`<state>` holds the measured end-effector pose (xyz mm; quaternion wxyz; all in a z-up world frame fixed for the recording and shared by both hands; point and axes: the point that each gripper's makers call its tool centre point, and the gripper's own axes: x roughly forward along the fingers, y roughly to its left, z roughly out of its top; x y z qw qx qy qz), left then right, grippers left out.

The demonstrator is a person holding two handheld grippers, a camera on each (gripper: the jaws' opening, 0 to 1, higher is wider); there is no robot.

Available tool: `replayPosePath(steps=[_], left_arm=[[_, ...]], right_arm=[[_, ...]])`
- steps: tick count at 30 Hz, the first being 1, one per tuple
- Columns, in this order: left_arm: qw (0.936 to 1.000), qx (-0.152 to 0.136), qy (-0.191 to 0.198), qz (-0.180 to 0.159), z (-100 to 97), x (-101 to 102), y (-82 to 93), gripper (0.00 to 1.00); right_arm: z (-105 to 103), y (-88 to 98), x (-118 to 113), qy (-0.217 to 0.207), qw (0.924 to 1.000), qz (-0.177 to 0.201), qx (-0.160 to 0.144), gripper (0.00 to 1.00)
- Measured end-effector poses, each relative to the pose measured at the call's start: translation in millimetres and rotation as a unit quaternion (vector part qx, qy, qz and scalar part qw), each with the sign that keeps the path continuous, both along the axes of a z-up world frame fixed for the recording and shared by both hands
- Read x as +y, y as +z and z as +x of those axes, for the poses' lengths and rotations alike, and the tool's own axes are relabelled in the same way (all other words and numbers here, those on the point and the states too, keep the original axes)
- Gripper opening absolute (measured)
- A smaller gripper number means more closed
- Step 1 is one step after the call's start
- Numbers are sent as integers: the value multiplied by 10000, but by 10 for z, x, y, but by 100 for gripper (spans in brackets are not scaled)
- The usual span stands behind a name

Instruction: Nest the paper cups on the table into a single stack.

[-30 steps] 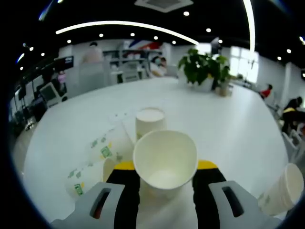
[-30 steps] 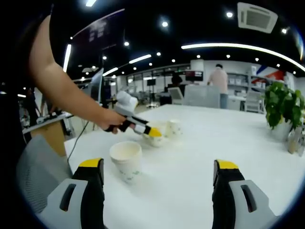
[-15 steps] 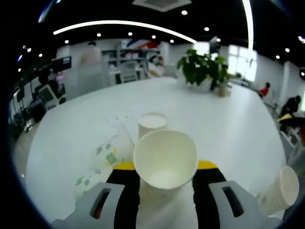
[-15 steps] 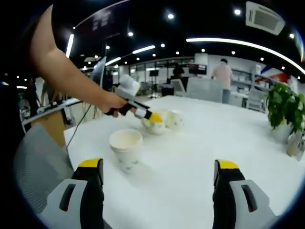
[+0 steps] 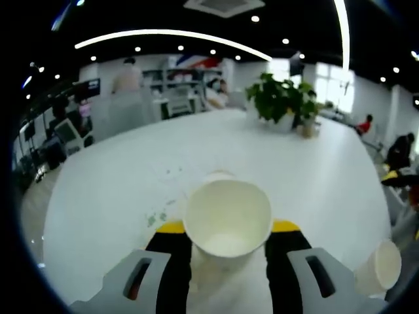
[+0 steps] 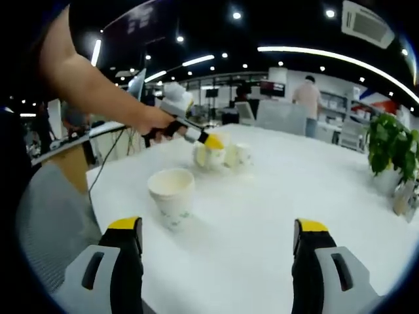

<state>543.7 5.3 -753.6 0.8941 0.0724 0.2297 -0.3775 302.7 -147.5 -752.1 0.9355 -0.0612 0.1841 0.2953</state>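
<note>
We record a plain white paper cup (image 5: 227,219) with a cream-white interior, flanked by black jaws tipped yellow on grey bodies of the left gripper (image 5: 227,229). The round table top (image 5: 131,190) is glossy white. A second white paper cup (image 6: 171,198) carries a pale green printed motif on its wall. The right gripper (image 6: 219,235) shows the same black, yellow and grey scheme. The potted plant (image 5: 285,98) is dark green.

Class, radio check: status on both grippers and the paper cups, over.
Left gripper shut on held cup, above another cup. Right gripper open, empty. Third cup upright nearby. Nothing in the way.
</note>
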Motion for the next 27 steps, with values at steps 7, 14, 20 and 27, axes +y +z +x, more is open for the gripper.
replayPosePath(steps=[7, 14, 20, 27], left_arm=[[10000, -46, 42, -76, 58, 3, 219, 43], [9999, -50, 99, -53, 147, 55, 420, 42], [9999, -133, 68, -83, 191, 56, 597, 42], [9997, -227, -11, -36, 242, 71, 806, 43]], right_arm=[[-13, -14, 25, 57, 10000, -34, 14, 94], [-17, -12, 28, 79, 10000, -49, -15, 94], [-12, -15, 14, 69, 10000, -45, -26, 94], [-21, -59, -2, 95, 9999, -116, 55, 94]])
